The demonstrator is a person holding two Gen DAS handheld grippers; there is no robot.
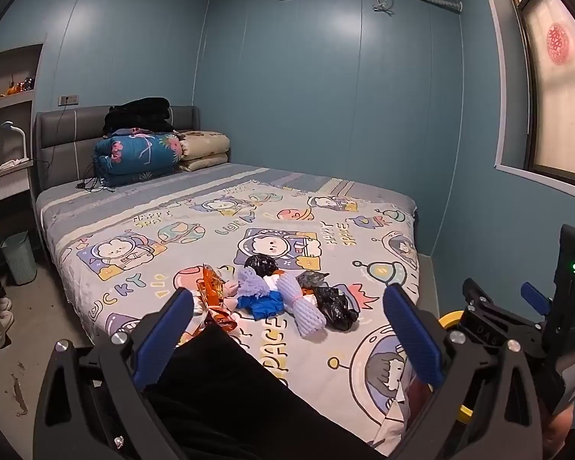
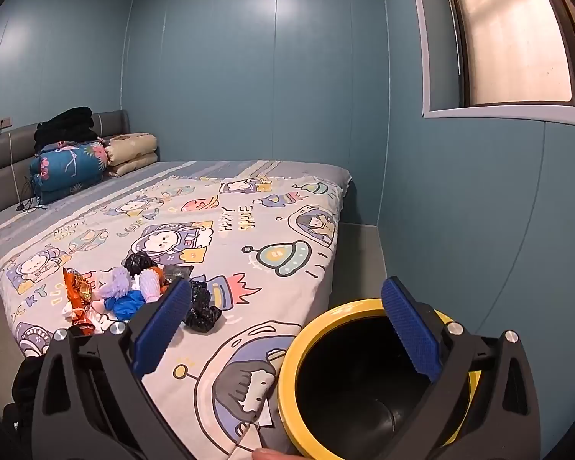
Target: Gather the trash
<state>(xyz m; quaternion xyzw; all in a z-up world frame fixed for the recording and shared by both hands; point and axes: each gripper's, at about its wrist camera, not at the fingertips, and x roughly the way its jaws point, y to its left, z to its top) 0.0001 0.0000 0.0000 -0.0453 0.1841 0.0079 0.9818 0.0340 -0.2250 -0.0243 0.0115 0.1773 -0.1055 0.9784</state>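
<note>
nothing collected yet: trash pile (image 1: 283, 299) near bed's (image 1: 326, 375) foot edge, yellow-rimmed bin (image 2: 306, 341) seemingly empty, left gripper (image 1: 287, 329) and right gripper (image 2: 287, 326) both spread apart, holding nothing.

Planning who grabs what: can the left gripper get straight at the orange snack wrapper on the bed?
Probably yes. The left gripper is open, and the orange snack wrapper lies just past its left finger at the pile's near edge, nothing on top.
</note>
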